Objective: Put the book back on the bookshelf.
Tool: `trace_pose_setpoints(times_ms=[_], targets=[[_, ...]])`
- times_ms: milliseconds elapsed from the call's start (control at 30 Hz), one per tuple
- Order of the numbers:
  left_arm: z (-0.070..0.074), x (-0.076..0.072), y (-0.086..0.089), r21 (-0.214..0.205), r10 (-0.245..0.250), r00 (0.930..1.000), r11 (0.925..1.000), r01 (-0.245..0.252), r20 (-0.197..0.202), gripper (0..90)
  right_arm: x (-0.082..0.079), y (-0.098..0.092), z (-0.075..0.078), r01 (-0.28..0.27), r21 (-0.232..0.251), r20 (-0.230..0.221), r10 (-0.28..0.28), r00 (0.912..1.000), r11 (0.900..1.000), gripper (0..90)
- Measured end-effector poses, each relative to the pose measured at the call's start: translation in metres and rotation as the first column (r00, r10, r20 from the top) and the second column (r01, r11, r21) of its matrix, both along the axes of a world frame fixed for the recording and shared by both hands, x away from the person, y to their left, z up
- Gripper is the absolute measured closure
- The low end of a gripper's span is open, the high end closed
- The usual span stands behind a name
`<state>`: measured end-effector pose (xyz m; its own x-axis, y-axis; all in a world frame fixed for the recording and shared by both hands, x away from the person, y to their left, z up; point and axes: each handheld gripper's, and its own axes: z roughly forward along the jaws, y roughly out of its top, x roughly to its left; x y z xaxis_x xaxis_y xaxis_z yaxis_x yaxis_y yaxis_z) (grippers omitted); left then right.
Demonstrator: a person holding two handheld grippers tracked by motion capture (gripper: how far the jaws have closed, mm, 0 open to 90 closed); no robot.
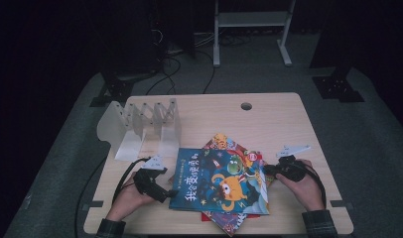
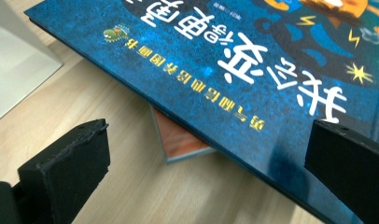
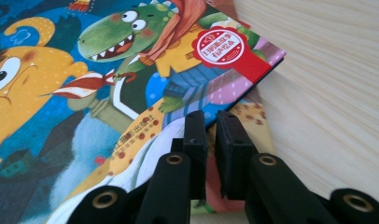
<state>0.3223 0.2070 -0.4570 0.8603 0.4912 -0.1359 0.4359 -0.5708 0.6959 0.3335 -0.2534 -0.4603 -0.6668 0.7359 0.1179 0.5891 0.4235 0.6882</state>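
Our right claw (image 3: 211, 123) clenches the blue book's (image 1: 222, 181) right edge on the table (image 1: 279, 119); our left claw (image 2: 211, 154) gapes released at its left edge.

we wear dark plaid sleeves at both wrists. our left gripper (image 1: 172, 191) is matte black with thick square foam pads (image 2: 71, 158), a grey three-cornered plate on top and a black cable trailing behind. our right gripper (image 1: 265, 170) matches, with brass-ringed pivots on its black linkages.
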Motion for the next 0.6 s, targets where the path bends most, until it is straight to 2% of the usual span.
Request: trace_pose_setpoints(times_ms=[133,400,600], targets=[[0.0,-0.002,0.006,-0.012,0.01,0.9999,0.9999,-0.01,-0.004,0.0,-0.001,0.008,0.0,-0.012,-0.004,0.004,0.012,0.9999,0.9999,80.3],[-0.002,-0.013,0.029,-0.029,0.065,0.9978,0.9974,-0.065,-0.017,0.0,0.0,0.035,0.002,-0.061,-0.015,0.012,0.061,0.9981,0.9981,79.2],[-0.005,-0.017,0.036,-0.049,0.084,0.9957,0.9951,-0.086,-0.038,0.0,-0.006,0.048,0.003,-0.105,-0.029,0.019,0.106,0.9942,0.994,79.0]])
